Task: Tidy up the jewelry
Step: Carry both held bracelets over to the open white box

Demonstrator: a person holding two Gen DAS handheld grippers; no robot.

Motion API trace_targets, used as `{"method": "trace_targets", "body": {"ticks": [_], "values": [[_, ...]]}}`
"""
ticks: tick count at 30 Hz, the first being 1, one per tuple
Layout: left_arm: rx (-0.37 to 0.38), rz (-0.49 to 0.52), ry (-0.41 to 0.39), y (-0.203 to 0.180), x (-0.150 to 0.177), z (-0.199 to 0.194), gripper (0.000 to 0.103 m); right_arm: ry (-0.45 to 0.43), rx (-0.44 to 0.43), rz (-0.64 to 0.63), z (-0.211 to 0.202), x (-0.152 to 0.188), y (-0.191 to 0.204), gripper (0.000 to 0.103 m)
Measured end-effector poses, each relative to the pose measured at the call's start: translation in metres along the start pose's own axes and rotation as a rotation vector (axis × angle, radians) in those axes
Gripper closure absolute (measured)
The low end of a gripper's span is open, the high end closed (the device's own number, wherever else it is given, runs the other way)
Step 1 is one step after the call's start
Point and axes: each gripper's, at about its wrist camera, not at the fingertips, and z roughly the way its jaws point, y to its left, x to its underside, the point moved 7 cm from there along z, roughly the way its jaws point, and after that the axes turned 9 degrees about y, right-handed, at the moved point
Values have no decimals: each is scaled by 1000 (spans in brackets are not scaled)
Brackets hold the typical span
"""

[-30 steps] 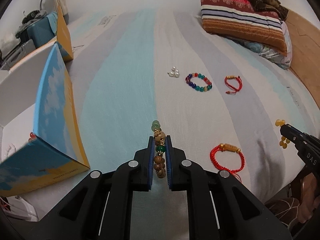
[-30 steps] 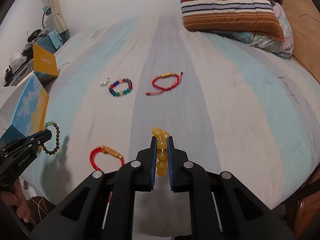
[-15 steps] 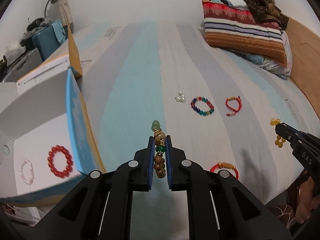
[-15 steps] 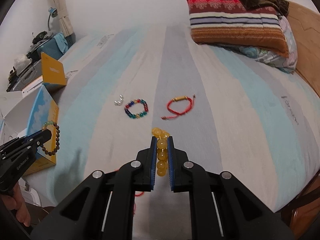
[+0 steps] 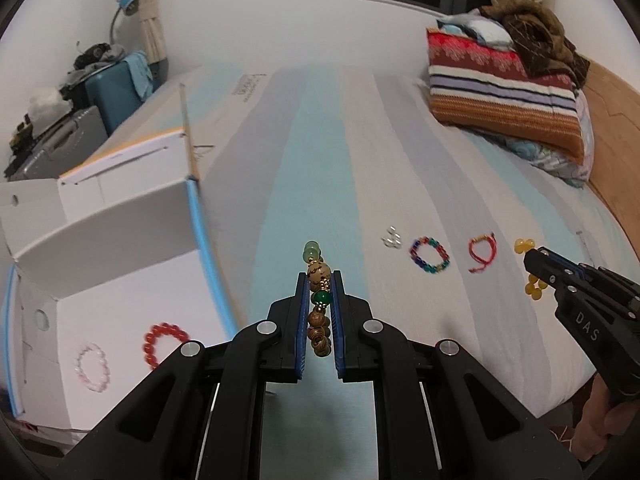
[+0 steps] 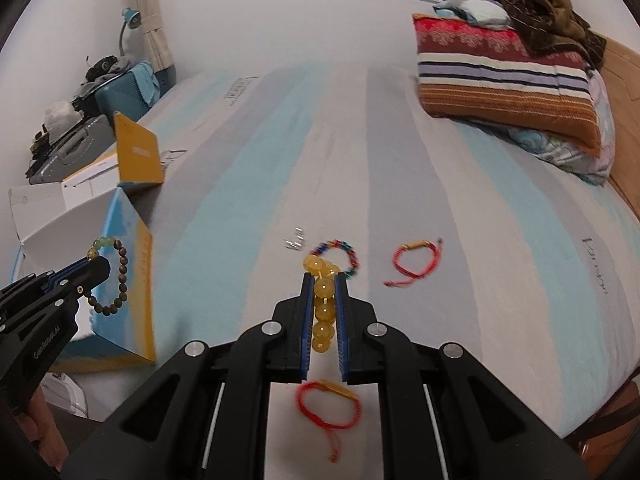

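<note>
Wooden bracelet pinched in left claw; amber bracelet in right claw.

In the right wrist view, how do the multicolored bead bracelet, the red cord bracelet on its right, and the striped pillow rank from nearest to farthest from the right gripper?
1. Multicolored bead bracelet, just past the right gripper tips.
2. Red cord bracelet, farther to the right on the bed.
3. Striped pillow, far back on the right.

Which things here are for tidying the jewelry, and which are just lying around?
For the job:
wooden bead bracelet in left tool
yellow bead bracelet in right tool
white box
colorful bracelet
red string bracelet

Just lying around:
striped pillow
blue lamp
</note>
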Motion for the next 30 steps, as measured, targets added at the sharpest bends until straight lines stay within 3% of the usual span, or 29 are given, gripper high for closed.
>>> {"method": "trace_targets", "body": {"ticks": [12,22,30], "values": [[-77,-123,-38,101,12,-29,93,-21,-54,-113,-7,-18,105,94],[-146,-219,-11,194,43,-34,93,-15,-121,-245,4,-6,214,94],[-182,-278,27,245,65,-26,93,26,-172,-329,28,13,284,94]]}}
